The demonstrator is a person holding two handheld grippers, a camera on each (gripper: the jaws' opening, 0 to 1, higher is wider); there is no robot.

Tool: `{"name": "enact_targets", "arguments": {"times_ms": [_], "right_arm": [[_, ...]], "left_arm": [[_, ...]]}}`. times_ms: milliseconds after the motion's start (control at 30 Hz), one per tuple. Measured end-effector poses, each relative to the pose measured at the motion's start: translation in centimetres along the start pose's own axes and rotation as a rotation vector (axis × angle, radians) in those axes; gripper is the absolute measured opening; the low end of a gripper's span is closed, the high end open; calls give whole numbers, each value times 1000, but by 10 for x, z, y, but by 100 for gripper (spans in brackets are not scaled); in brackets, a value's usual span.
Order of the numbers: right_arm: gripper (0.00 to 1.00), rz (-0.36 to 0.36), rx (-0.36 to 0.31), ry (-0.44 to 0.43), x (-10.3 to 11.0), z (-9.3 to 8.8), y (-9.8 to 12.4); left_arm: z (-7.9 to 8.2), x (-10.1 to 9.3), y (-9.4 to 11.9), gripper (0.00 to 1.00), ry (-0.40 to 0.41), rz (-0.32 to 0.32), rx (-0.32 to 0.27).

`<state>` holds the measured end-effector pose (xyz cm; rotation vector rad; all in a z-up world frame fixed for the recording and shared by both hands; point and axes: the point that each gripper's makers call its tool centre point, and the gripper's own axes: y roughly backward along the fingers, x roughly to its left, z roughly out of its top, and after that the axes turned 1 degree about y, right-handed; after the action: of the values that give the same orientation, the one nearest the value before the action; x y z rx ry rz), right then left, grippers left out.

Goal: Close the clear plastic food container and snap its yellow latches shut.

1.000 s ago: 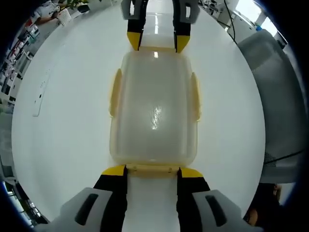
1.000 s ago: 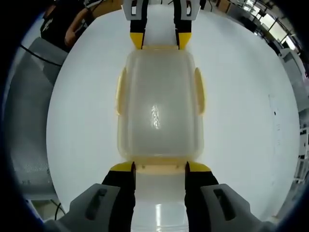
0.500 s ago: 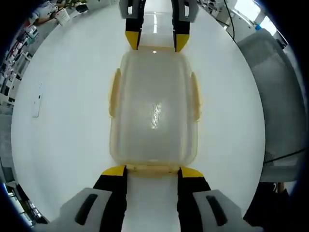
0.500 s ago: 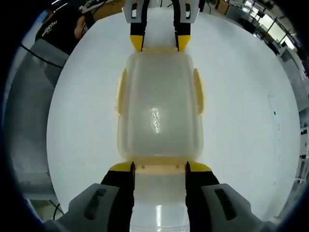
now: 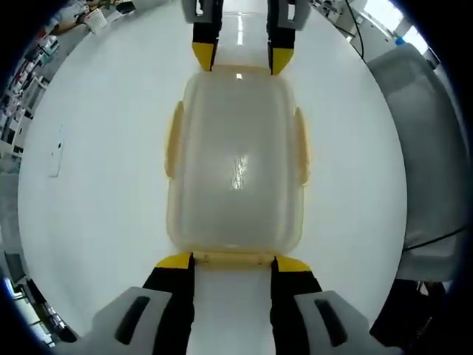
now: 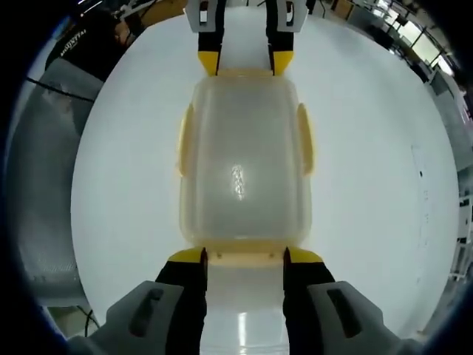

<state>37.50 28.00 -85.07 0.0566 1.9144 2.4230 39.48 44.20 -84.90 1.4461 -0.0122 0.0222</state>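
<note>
A clear plastic food container (image 5: 235, 163) lies with its lid on in the middle of a white table (image 5: 96, 185), its long axis running from 6 o'clock to 12 o'clock in both views. In the left gripper view, the left hand-held gripper (image 5: 233, 260) rises from 6 o'clock with its two yellow-tipped jaws apart, the tips right against the near short end of the container, one at each side of the yellow latch (image 5: 233, 258) on that end; whether they press on it I cannot tell. At 12 o'clock the right hand-held gripper (image 5: 240, 55) comes in from the far side, jaws likewise apart, the tips at the far short end. Yellow side latches (image 5: 174, 139) lie flat along the long sides at 9 and 3 o'clock. The right gripper view shows the mirror arrangement: the right hand-held gripper (image 6: 244, 255) at 6 o'clock with jaws spread beside the near end latch (image 6: 244, 257), the left hand-held gripper (image 6: 242, 61) at 12 o'clock, the container (image 6: 244, 163) between them on the table (image 6: 369, 185). A grey chair back (image 5: 425, 126) stands past the table edge at 3 o'clock in the left gripper view.
</note>
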Motion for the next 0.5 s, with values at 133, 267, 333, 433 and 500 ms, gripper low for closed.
{"name": "enact_targets", "arguments": {"times_ms": [133, 267, 333, 433, 500], "right_arm": [[36, -5, 1, -4, 0, 1, -1], [36, 13, -12, -15, 0, 2, 1], [36, 19, -33, -11, 2, 4, 1], [36, 20, -44, -1, 4, 6, 4], [36, 22, -59, -2, 4, 8, 8]], "left_arm": [[0, 0, 0, 33, -4, -12, 9], [-2, -2, 1, 34, 19, -26, 17], [-4, -3, 1, 34, 14, -25, 32], [-6, -4, 5, 34, 28, -33, 30], [-6, -5, 9, 33, 31, -25, 37]]}}
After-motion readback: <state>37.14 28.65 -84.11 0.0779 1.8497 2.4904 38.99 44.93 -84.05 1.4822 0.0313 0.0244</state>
